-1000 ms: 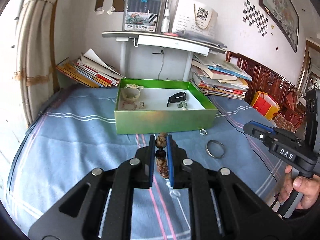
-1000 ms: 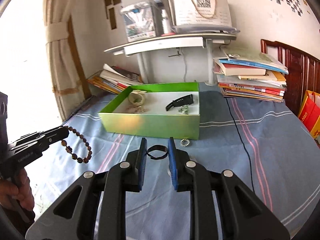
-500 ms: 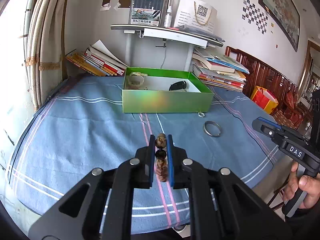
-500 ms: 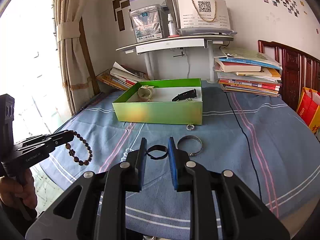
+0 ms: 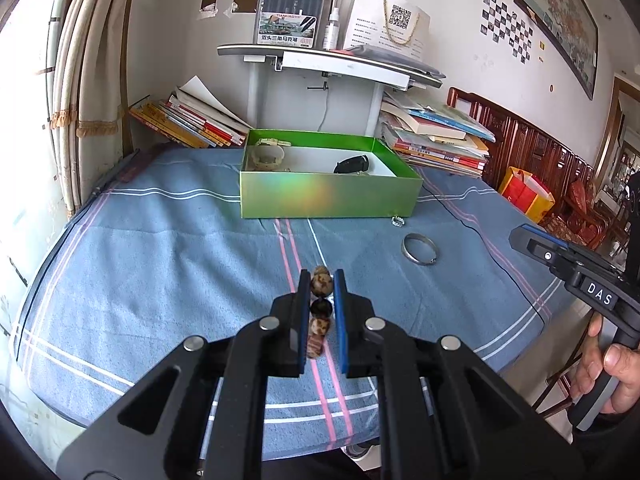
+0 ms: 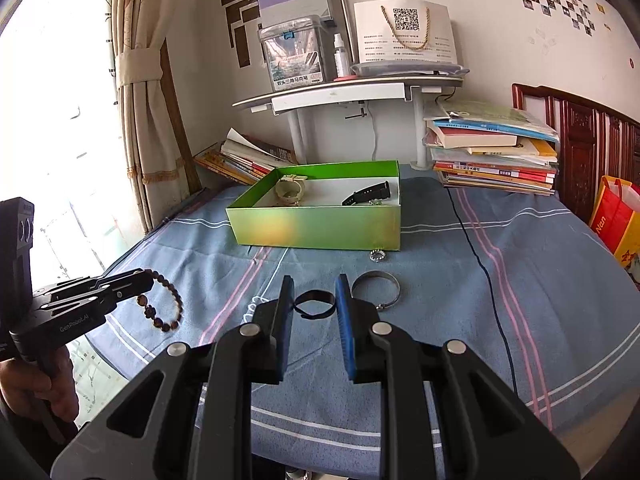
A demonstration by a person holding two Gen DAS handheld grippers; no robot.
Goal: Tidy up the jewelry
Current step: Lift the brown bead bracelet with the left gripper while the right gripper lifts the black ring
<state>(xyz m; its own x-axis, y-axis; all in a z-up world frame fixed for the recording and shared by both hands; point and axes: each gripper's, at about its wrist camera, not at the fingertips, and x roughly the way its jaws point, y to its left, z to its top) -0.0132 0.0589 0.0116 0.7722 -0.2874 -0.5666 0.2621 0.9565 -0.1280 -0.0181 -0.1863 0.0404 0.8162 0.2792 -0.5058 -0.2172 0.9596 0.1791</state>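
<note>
My left gripper (image 5: 322, 280) is shut on a brown bead bracelet (image 5: 321, 285); from the right wrist view the same bracelet (image 6: 162, 304) hangs as a loop from that gripper (image 6: 146, 278). My right gripper (image 6: 314, 292) is shut on a thin black ring-shaped band (image 6: 314, 304), held above the blue cloth. A green box (image 5: 328, 196) stands further back on the cloth and holds a pale bracelet (image 5: 267, 156) and a black watch strap (image 5: 352, 165). On the cloth in front of the box lie a silver bangle (image 5: 419, 249) and a small sparkly ring (image 5: 397, 221).
A blue striped cloth (image 5: 160, 248) covers the table. Book stacks (image 6: 492, 152) sit behind the box on both sides, under a white shelf (image 6: 348, 92). A black cable (image 6: 484, 272) runs across the cloth at the right. A curtain (image 6: 136, 100) hangs at the left.
Both grippers have pulled back from the green box, which looks smaller and further away now. The silver bangle has come into the right wrist view. Both grips are unchanged.
</note>
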